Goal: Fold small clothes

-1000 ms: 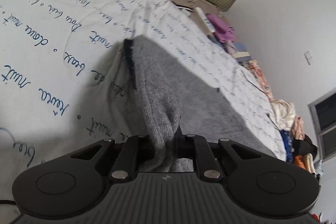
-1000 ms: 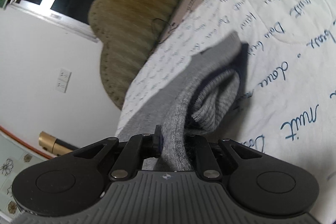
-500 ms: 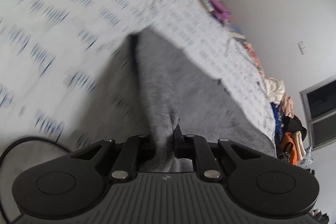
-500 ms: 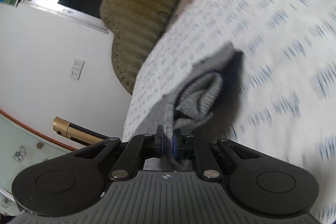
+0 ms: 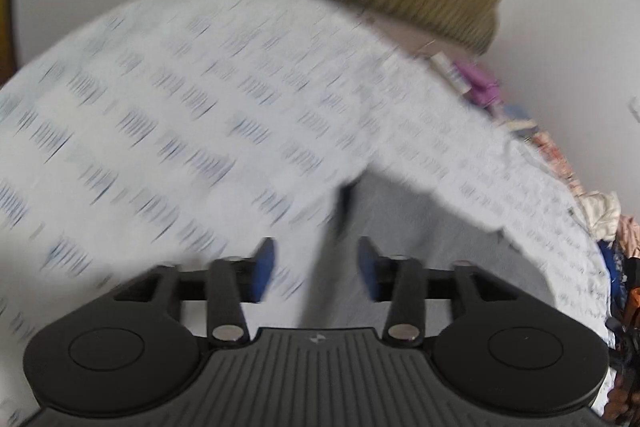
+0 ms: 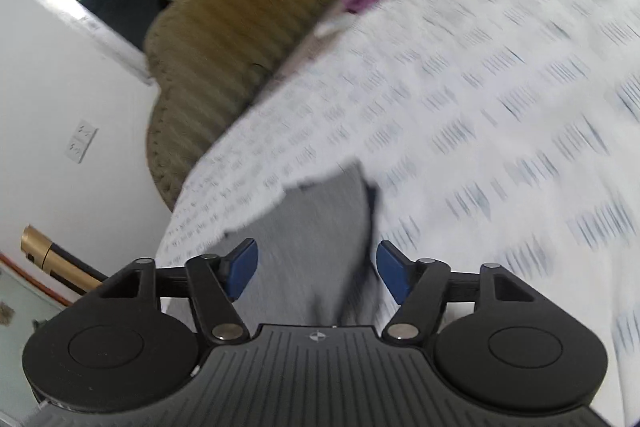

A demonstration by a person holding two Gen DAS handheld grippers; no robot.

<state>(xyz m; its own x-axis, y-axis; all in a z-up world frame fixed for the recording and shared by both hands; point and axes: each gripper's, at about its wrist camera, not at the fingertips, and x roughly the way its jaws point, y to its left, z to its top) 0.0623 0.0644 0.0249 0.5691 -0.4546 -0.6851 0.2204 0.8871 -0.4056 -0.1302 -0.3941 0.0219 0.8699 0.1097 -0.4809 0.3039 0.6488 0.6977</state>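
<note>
my left tool [image 5: 312, 269] and right tool [image 6: 318, 273] have just opened, pads clear of the grey garment [image 6: 316, 227], letting its fold settle on the bed [image 5: 180, 131].

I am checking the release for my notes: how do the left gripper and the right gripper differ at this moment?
The left gripper has the grey garment edge toward its right pad, with printed bedcover showing beside it; the right gripper has grey cloth filling most of its gap. The right jaws stand slightly wider than the left. Shared: both jaws have just been opening, and neither pair presses on the garment.
</note>
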